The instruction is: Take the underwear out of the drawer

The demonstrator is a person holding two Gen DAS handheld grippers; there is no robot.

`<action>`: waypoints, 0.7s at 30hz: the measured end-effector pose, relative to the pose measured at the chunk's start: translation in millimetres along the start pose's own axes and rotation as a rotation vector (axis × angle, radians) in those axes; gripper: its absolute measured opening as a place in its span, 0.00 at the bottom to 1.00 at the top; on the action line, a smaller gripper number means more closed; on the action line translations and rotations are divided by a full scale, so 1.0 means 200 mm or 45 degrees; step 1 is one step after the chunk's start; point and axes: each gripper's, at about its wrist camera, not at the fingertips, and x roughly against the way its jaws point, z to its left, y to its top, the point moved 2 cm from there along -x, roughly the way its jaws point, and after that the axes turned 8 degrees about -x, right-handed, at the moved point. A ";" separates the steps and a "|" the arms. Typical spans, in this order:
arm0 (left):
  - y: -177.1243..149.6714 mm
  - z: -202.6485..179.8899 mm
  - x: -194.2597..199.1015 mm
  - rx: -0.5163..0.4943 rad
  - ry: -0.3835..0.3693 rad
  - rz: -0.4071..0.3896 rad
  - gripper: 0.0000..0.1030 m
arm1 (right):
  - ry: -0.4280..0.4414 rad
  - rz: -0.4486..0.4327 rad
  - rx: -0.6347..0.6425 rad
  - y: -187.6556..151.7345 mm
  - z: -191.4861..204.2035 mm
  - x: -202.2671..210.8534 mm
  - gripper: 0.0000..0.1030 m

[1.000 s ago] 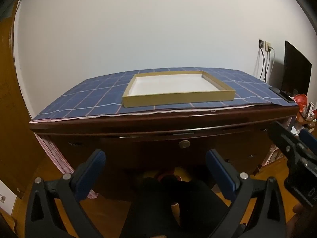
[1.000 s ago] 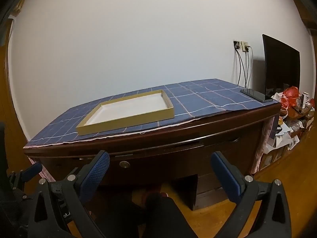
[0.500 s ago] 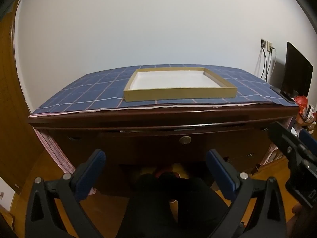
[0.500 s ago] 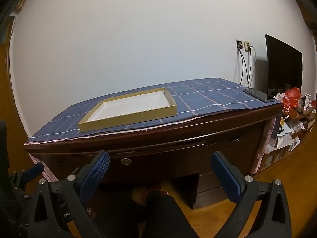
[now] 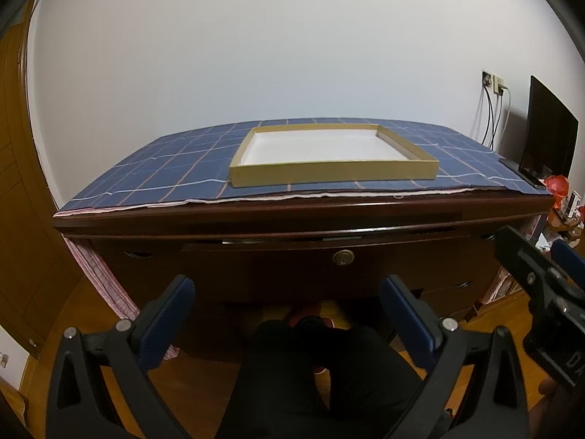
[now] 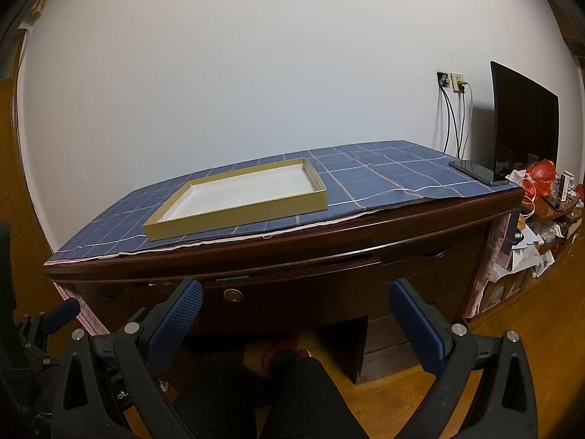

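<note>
While both tools hang short of the desk front, nothing is held: the left gripper (image 5: 287, 301) has its blue pads spread wide with only air between them, and the right gripper (image 6: 296, 305) stands just as wide apart and empty. Nearest below the pads are the operator's dark-clothed knees (image 5: 314, 358), seated facing the desk. Next out is the centre drawer (image 5: 329, 259), dark wood, fully closed, with a round brass lock (image 5: 343, 257) in its face; no pull handle can be made out on it, and a thin gap runs under the desk edge above it. Underwear is not visible in either view; presumably it lies inside this closed drawer, though which drawer holds it cannot be told, since side drawers (image 6: 431, 267) with recessed pulls also show. Above, a blue checked cloth (image 5: 164, 172) covers the desktop and hangs slightly over the front edge. On it sits a shallow tan tray (image 5: 332, 173), white inside, bare, probably the drop spot. Farthest back: a monitor (image 6: 524, 128), a phone (image 6: 479, 172) beside it, wall sockets with cables. Judged stage: start, drawer not yet opened. Risks: pads slipping off the small lock if used as a pull; hooking the cloth hem instead of the drawer lip and dragging tray and cloth forward; drawer front striking the knees; drawer may be locked.
</note>
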 end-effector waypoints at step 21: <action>0.00 -0.02 0.00 -0.018 -0.008 0.012 1.00 | -0.031 0.023 0.016 -0.01 -0.01 -0.01 1.00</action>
